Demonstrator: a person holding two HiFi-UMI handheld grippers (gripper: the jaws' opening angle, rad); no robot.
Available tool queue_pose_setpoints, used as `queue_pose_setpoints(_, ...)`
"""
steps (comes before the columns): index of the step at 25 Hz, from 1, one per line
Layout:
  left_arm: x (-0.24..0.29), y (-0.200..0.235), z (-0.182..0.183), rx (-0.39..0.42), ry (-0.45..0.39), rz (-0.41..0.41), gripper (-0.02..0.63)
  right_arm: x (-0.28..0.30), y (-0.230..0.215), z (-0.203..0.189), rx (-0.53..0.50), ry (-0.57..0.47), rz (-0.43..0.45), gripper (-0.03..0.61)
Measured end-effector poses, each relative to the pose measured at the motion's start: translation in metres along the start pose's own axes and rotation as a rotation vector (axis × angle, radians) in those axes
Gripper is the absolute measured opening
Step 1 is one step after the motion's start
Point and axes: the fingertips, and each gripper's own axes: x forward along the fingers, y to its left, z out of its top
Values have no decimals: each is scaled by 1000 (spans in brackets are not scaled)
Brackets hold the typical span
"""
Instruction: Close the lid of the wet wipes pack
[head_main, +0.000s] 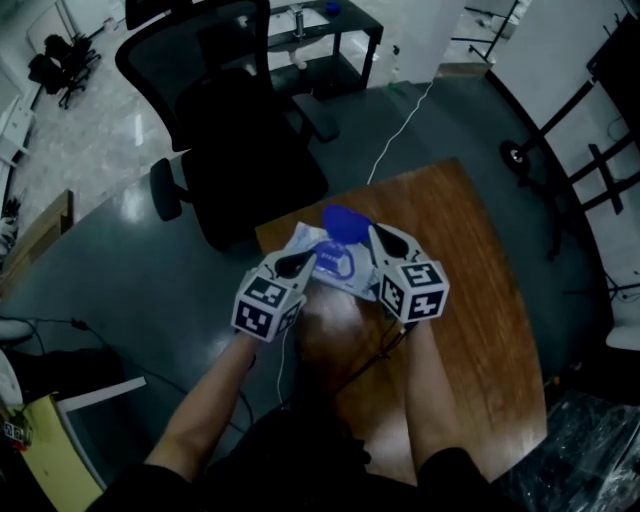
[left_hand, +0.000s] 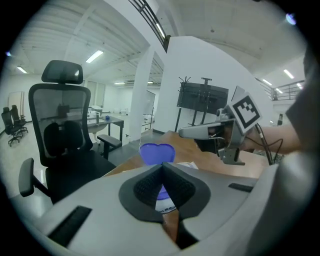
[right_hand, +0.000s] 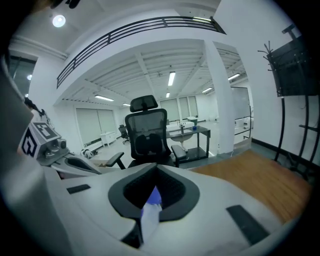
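The wet wipes pack (head_main: 322, 262) lies near the far end of the wooden table (head_main: 480, 300), white with blue print. Its blue lid (head_main: 345, 222) stands open and upright. My left gripper (head_main: 305, 263) is just over the pack's left side, shut and empty. Shut and empty as well, my right gripper (head_main: 378, 233) hangs at the pack's right side, beside the lid. In the left gripper view the lid (left_hand: 157, 153) rises just beyond my shut left gripper (left_hand: 162, 166), with the right gripper (left_hand: 183, 133) to the right. In the right gripper view a strip of lid (right_hand: 154, 196) shows behind my shut right gripper (right_hand: 156, 168).
A black office chair (head_main: 240, 130) stands just beyond the table's far edge. Farther back stands a dark desk (head_main: 325, 40). A white cable (head_main: 400, 130) runs across the floor toward the table. Black stands (head_main: 570, 160) rise at the right.
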Motion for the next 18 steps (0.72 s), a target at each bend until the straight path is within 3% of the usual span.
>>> queue_pose_setpoints(4,13,1,-9,-6,40,-5,6,20,-23,-9,42,39,-3,12)
queue_pose_setpoints(7,19,5,-14,-11,62,-1,6,32,-33,-11,81,49,22,127)
queue_pose_setpoints(14,24,10,-31,-17,105,16,6,51,-27,-30,200,82,138,166)
queue_pose_setpoints(18,24,10,-40,-15,133,18,6,48,-20,-36,210,109,173,165)
